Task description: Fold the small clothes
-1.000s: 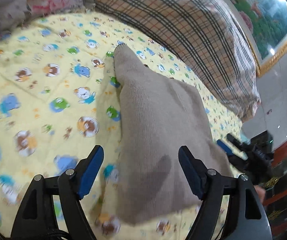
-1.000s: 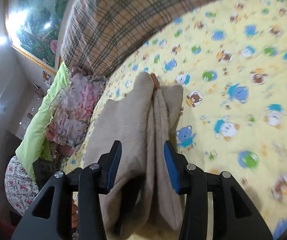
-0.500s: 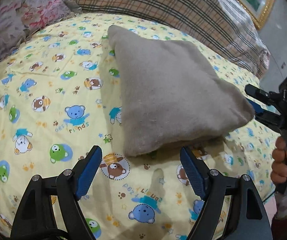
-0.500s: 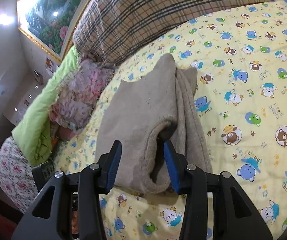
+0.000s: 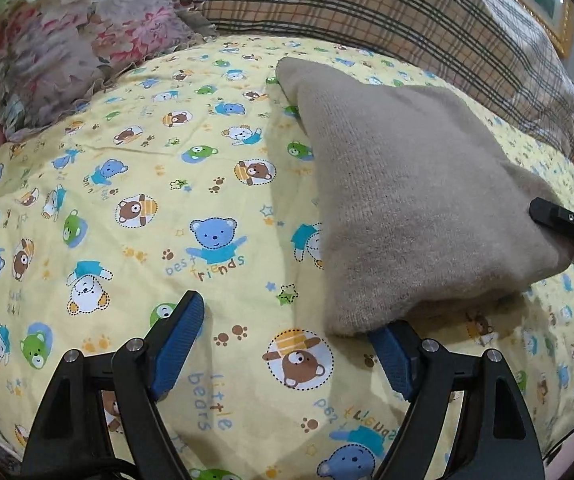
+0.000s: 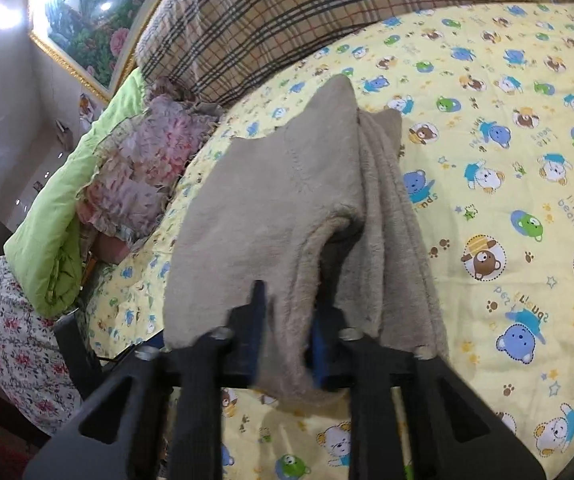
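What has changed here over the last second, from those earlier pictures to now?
The right gripper has snapped shut on the near edge of the beige knitted garment; a second ago its jaws stood open around that edge. The left gripper has drawn back off the garment, so its jaws now frame mostly the bear-print sheet. It is open and empty as before. The garment stays on the sheet.

Right tongs (image 6: pixel 287 334) clamp beige garment (image 6: pixel 279 200) edge.

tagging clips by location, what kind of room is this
Most likely a bedroom: a bed with a yellow bear-print sheet, a plaid pillow and floral cushion at its head, and a framed picture on the wall.
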